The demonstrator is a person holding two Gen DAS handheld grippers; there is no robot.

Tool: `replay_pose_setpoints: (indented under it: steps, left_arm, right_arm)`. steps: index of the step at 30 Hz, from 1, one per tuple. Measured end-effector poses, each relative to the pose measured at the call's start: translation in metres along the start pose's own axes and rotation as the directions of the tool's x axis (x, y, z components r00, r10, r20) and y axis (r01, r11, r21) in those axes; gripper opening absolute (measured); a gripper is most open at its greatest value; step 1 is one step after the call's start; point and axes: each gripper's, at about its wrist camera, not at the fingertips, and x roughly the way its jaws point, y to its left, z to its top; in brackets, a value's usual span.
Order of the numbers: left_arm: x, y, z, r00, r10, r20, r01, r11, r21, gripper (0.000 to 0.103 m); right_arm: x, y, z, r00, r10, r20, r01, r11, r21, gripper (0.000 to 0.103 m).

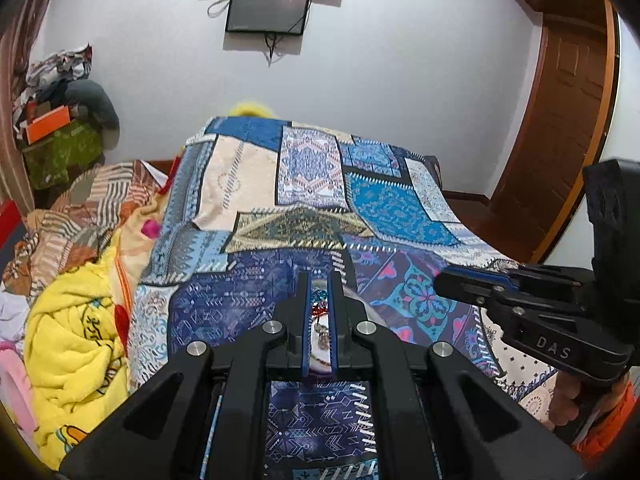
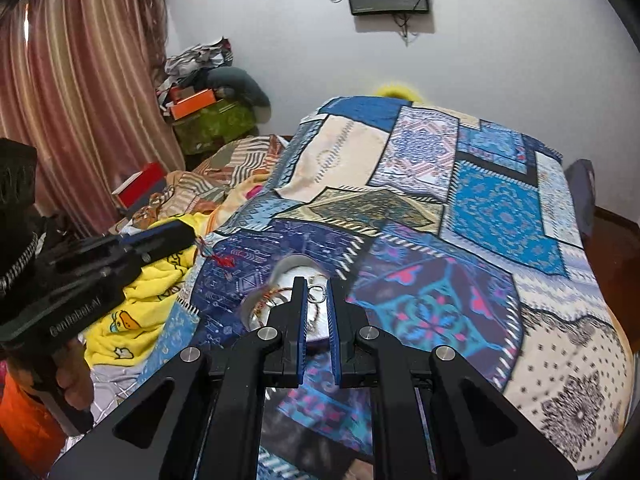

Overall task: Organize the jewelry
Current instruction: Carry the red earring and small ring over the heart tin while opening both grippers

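Observation:
In the left wrist view my left gripper [image 1: 319, 280] is shut on a beaded string [image 1: 319, 300] of blue and red beads with small silver pendants. From the right wrist view that left gripper [image 2: 191, 237] is at the left, the red and blue string [image 2: 218, 258] dangling from its tip. My right gripper [image 2: 317, 285] hangs shut over a round silver plate [image 2: 290, 266] that holds a red-orange bead bracelet [image 2: 276, 295]. A small silver ring [image 2: 316, 293] shows in the gap at its tips; whether it is pinched is unclear. The right gripper [image 1: 439, 284] carries nothing visible in the left wrist view.
A blue patchwork bedspread [image 1: 360, 200] covers the bed under both grippers. A yellow blanket [image 1: 76, 340] and crumpled clothes lie to the left. A curtain [image 2: 72, 80], a red box [image 2: 138, 189] and a wooden door [image 1: 560, 100] border the bed. Hands [image 2: 72, 384] hold both grippers.

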Motion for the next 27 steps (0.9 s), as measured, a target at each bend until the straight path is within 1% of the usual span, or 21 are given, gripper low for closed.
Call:
replay_pose_setpoints:
  steps: [6, 15, 21, 27]
  left_arm:
    - [0.022, 0.004, -0.009, 0.999, -0.012, -0.046, 0.012, 1.000, -0.001, 0.006]
    - [0.053, 0.006, -0.001, 0.996, -0.050, -0.074, 0.050, 0.999, -0.006, 0.006]
    - [0.068, 0.004, 0.003, 0.994, -0.063, -0.089, 0.064, 0.998, 0.013, 0.006]
    - [0.084, 0.002, 0.001, 0.990, -0.072, -0.125, 0.076, 0.997, 0.021, 0.006]
  right_arm:
    - [0.027, 0.004, -0.001, 0.999, 0.017, -0.047, -0.017, 1.000, 0.001, 0.008]
    - [0.062, 0.006, -0.010, 0.992, 0.020, -0.121, -0.024, 0.999, -0.029, 0.008]
    - [0.074, 0.003, -0.010, 0.991, 0.034, -0.132, -0.037, 0.999, -0.018, 0.008]
    - [0.081, 0.002, -0.013, 0.989, 0.033, -0.142, -0.037, 0.999, -0.026, 0.008]
